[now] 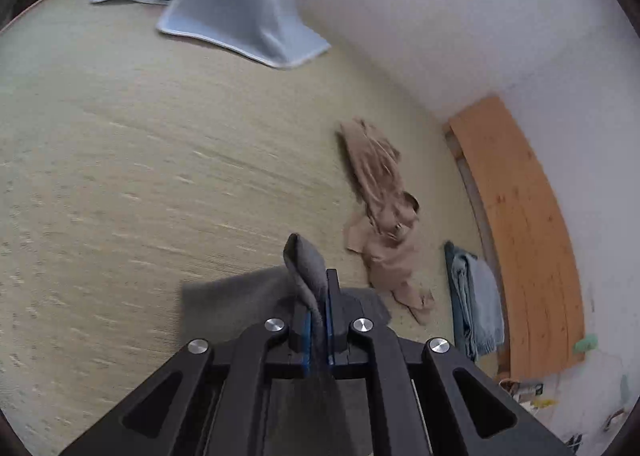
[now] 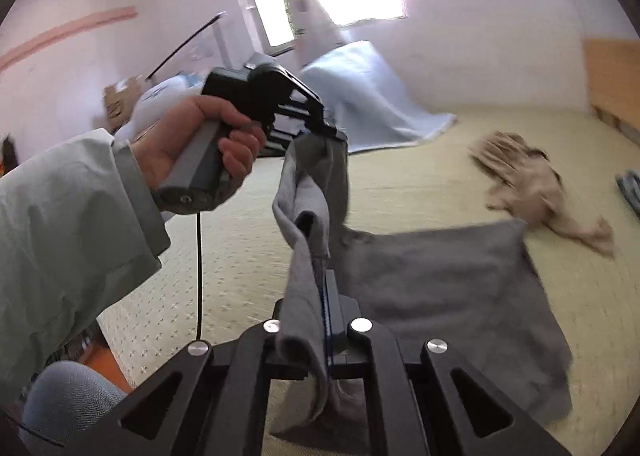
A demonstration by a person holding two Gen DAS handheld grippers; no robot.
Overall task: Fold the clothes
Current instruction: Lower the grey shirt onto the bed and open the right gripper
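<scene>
Bed: beige patterned mattress cover [image 1: 120, 156] spreads under everything.
Blanket: pale blue blanket [image 1: 248, 16] heaped at the far end.
Grey garment: grey cloth [image 2: 440, 288] held up off the cover, its lower part trailing down onto it.
Tan garment: crumpled tan shirt [image 1: 384, 216] lying just beyond the grey cloth.
Jeans: folded jeans [image 1: 476, 296] by the wooden bed frame [image 1: 528, 236].
Left gripper [image 1: 318, 296]: clamped on a grey edge.
Right gripper [image 2: 326, 296]: pinching another grey fold.

bare mat [image 1: 140, 176] left; tan garment [image 1: 384, 216] right.
</scene>
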